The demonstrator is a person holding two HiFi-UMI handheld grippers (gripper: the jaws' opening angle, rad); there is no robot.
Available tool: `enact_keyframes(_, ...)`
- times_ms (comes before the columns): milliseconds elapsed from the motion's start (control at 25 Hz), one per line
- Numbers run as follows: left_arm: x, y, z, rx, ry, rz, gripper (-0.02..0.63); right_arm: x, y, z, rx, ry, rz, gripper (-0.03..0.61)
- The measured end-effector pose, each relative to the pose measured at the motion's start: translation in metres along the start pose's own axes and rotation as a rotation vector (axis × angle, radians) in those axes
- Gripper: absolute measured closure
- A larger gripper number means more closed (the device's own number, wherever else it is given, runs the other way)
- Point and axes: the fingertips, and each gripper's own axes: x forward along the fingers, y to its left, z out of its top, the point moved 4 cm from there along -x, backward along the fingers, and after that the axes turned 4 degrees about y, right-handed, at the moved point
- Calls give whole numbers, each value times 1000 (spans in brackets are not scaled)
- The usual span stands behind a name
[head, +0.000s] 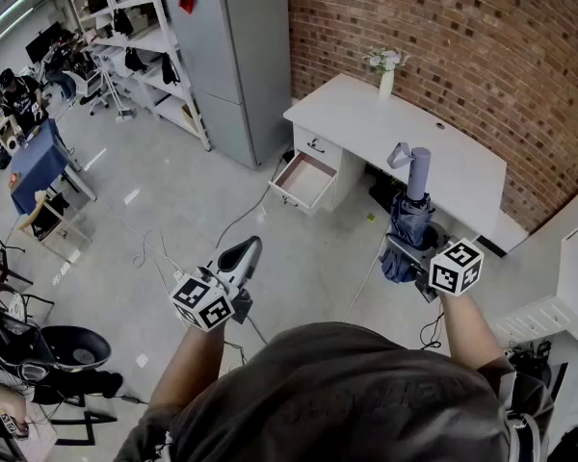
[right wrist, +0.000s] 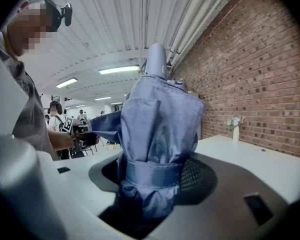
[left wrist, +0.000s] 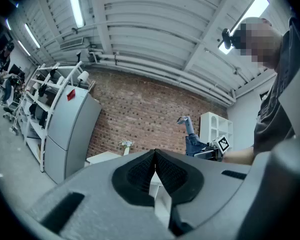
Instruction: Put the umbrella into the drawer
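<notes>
A folded blue-grey umbrella (head: 410,221) stands upright in my right gripper (head: 411,254), handle end up. In the right gripper view the jaws are shut on the umbrella (right wrist: 157,129) around its strap band. My left gripper (head: 239,263) is held out at the lower left, its black pads (left wrist: 142,176) pressed together with nothing between them. The white desk (head: 395,133) stands against the brick wall, and its drawer (head: 303,179) is pulled open at the left end, some way ahead of both grippers.
A grey cabinet (head: 233,56) and white shelving (head: 140,37) stand to the left of the desk. A vase of flowers (head: 385,70) sits on the desk. Cables (head: 159,253) trail over the floor. Chairs and a table (head: 39,166) are at far left.
</notes>
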Motion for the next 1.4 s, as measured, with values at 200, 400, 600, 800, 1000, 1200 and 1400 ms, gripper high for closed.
enact_keyframes(200,4,-5,-1,3,2,-2,614,-4,-2,-1,-3,-2,5,328)
enact_keyframes(400,13,-17,0,12,2,-2,614,-13,-10,-3,-2,-4,9,330)
enact_keyframes(600,23,-31,-1,10,1,10,614,-25,-21,-6,2,-3,17,328)
enact_keyframes(800,35,-51,-3,20,4,17,614,-42,-34,-10,13,-7,28,328)
enact_keyframes(1000,52,-79,-5,35,9,26,614,-68,-48,-17,4,-11,44,328)
enact_keyframes(1200,66,-107,-11,52,24,30,614,-88,-60,-28,-9,-9,61,327)
enact_keyframes(1400,73,-120,-20,49,29,42,614,-95,-71,-39,2,-7,75,328)
